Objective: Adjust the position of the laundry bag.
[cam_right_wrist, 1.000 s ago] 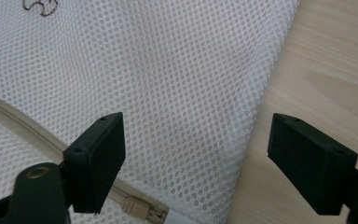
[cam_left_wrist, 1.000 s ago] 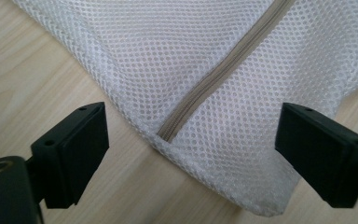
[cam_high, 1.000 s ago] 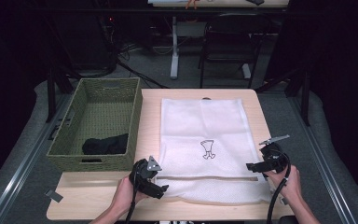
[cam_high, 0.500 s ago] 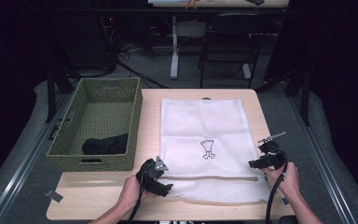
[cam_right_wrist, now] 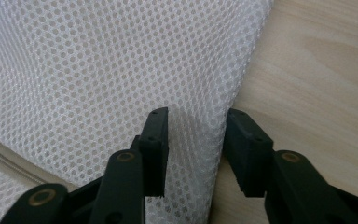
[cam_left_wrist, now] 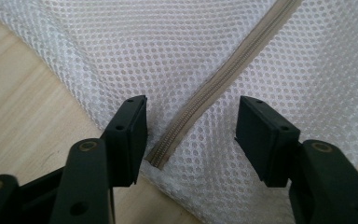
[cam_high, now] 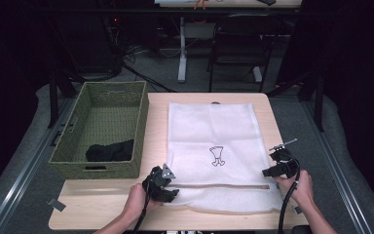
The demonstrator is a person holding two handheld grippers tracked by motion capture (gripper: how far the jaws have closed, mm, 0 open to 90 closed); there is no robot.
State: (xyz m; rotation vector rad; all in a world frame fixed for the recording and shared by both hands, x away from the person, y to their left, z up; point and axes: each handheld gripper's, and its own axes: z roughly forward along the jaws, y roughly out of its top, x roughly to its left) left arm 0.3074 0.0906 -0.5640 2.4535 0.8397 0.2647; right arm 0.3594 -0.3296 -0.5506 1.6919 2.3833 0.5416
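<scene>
A white mesh laundry bag point(cam_high: 214, 131) lies flat on the wooden table point(cam_high: 156, 122), its beige zipper point(cam_high: 224, 185) running across near the front edge. My left gripper point(cam_high: 169, 191) sits at the bag's front left corner. In the left gripper view its jaws point(cam_left_wrist: 191, 135) have just been closing and stand apart, with the zipper's end point(cam_left_wrist: 200, 112) between them, untouched. My right gripper point(cam_high: 269, 172) is at the bag's right edge. Its jaws point(cam_right_wrist: 196, 144) have also been closing and straddle the mesh edge point(cam_right_wrist: 200, 121) with a gap still showing.
A green woven basket point(cam_high: 141, 131) stands left of the bag, holding a black cloth point(cam_high: 109, 151). Bare table runs along the front edge and right of the bag point(cam_right_wrist: 317, 84). A chair point(cam_high: 238, 44) and table legs stand beyond the far edge.
Both hands stay almost where they were. The jaws of both grippers stand narrower over the bag than before.
</scene>
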